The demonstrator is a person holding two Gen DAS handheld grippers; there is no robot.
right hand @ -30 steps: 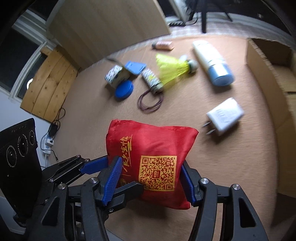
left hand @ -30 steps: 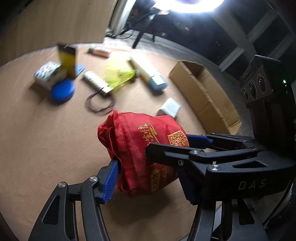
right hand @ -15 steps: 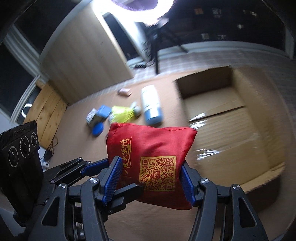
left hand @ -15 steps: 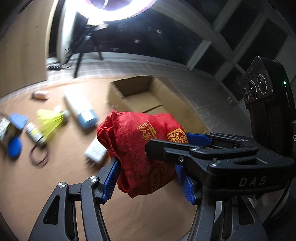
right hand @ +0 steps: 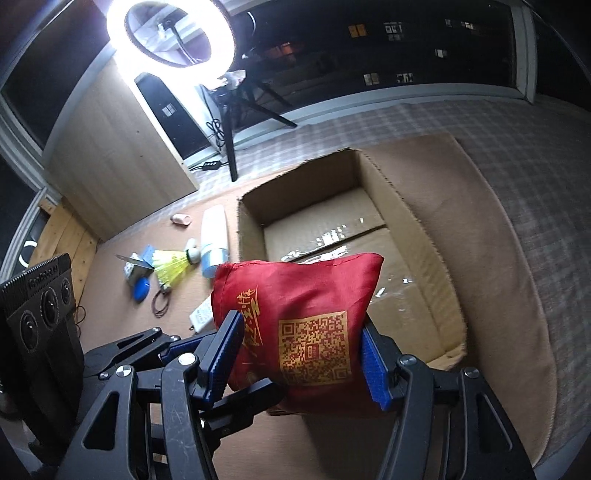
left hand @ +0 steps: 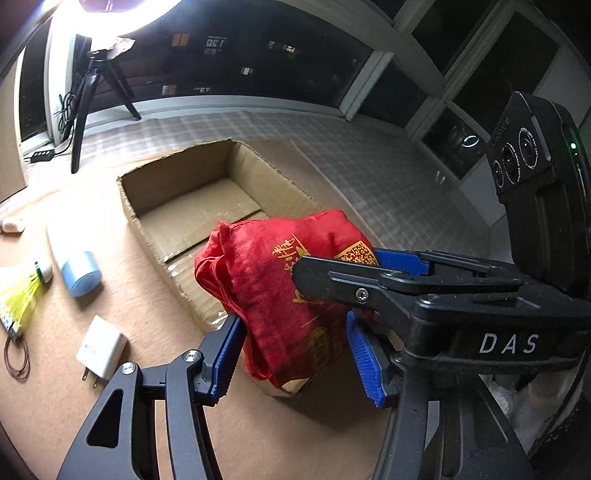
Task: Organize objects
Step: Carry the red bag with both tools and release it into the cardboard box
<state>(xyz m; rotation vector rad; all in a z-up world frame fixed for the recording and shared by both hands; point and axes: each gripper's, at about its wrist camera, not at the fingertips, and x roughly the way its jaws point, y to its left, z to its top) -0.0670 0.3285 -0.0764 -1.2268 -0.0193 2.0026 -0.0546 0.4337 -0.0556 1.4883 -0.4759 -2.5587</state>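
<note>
Both grippers hold one red cloth bag (left hand: 280,280) with gold print and a QR code (right hand: 314,347). My left gripper (left hand: 295,350) is shut on its sides. My right gripper (right hand: 299,354) is shut on it too, crossing the left one. The bag hangs in the air over the near corner of an open, empty cardboard box (left hand: 177,177), which also shows in the right wrist view (right hand: 436,258). The bag hides the box's near wall.
On the brown mat left of the box lie a white charger (left hand: 99,347), a white bottle with a blue cap (left hand: 79,271), a yellow shuttlecock (right hand: 173,264), a brown hair tie (right hand: 161,306), a blue lid (right hand: 141,290). A ring light on a tripod (right hand: 173,33) stands behind.
Both grippers carried the red bag up and to the right, from above the mat beside the loose items to over the box's near corner. Both grips stayed shut.
</note>
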